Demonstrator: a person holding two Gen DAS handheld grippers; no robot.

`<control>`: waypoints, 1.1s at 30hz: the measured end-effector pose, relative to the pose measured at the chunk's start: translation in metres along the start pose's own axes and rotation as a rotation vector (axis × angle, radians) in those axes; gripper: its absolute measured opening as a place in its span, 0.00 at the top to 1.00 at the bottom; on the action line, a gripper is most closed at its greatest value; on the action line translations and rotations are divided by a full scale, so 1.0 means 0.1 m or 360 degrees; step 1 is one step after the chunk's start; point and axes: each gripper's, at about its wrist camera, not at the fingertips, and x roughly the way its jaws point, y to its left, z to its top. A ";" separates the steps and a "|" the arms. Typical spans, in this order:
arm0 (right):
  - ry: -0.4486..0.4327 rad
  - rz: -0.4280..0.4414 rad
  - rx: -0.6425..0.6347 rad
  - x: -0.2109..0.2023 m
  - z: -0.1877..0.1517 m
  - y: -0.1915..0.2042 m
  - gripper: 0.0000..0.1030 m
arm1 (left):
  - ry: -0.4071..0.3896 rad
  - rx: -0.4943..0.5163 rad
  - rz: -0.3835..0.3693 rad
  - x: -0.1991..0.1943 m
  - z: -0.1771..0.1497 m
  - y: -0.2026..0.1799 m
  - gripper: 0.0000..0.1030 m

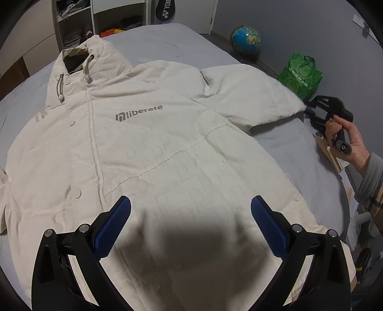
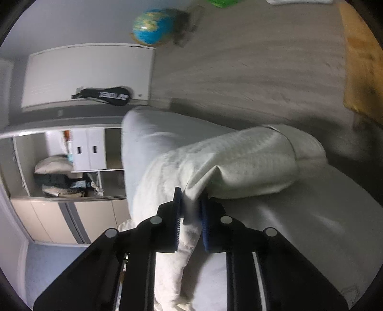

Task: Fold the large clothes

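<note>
Nearest in the left wrist view, the left gripper hangs over the lower front of the jacket with its blue-padded jaws spread wide and nothing between them; its shadow falls on the cloth just below; the cream hooded jacket lies front up, spread flat across the grey bed, its hood toward the far end with drawcords hanging at the collar, a row of snaps beside the front placket, and the grey word "liberate" printed on the chest; one sleeve stretches out toward the right edge of the bed; at its cuff a person's hand grips the handle of the right gripper, a grey knit sleeve at the wrist.

In the right wrist view, which is blurred, the right gripper has its jaws drawn close on a fold of the cream sleeve; the pads seem to be pinching the fabric, and the sleeve bunches up from the bed beyond them.

Farther off, a green bag and a globe stand on the floor beside the bed; open shelves with folded things and a black racket cover stand against the far wall.
</note>
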 end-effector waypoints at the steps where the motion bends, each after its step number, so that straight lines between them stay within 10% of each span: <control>1: -0.0015 0.0030 -0.0036 -0.04 -0.02 0.10 0.88 | -0.0010 -0.0004 0.0000 -0.02 -0.01 0.02 0.06; 13: 0.0074 0.0321 -0.0406 -0.09 -0.71 1.48 0.89 | -0.0142 -0.0101 0.0027 -0.40 -0.15 0.49 0.06; 33: 0.0684 0.0102 -0.1154 1.09 -3.40 2.40 0.96 | -0.0344 -0.0548 0.0243 -0.91 -0.76 2.17 0.06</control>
